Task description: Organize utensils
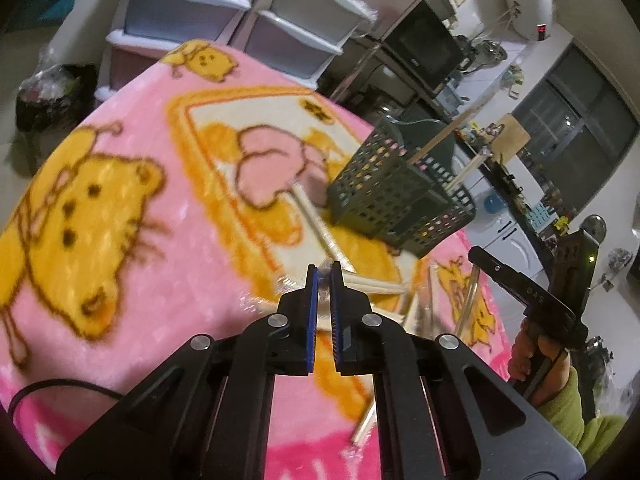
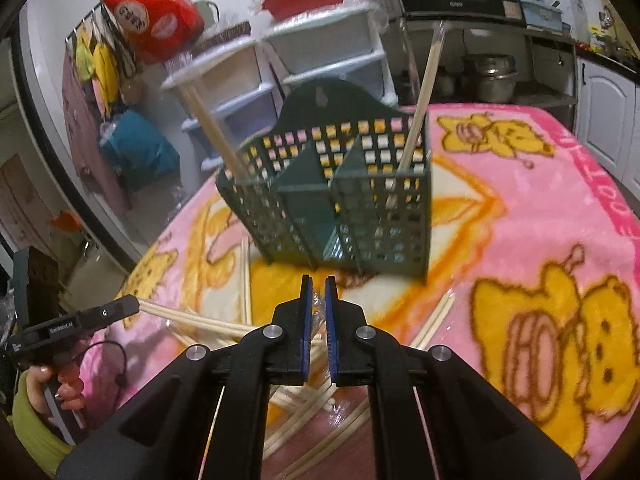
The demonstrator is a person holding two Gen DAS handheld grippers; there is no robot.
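A dark green perforated utensil holder (image 2: 340,196) with three compartments stands on the pink blanket; it also shows in the left wrist view (image 1: 396,196). Chopstick pairs stand in its left (image 2: 212,128) and right (image 2: 420,108) compartments. Several wrapped chopsticks (image 2: 208,320) lie scattered on the blanket in front of it. My left gripper (image 1: 325,270) is shut on a clear-wrapped chopstick pair (image 1: 316,220) lying by the holder. My right gripper (image 2: 319,280) is nearly closed over crinkled clear wrapping above the pile; I cannot tell whether it grips anything.
The pink cartoon blanket (image 1: 120,200) covers the table. White plastic drawer units (image 1: 192,20) stand beyond the far edge, a black bin (image 1: 52,96) is on the floor, and a microwave (image 1: 424,44) sits on a rack behind.
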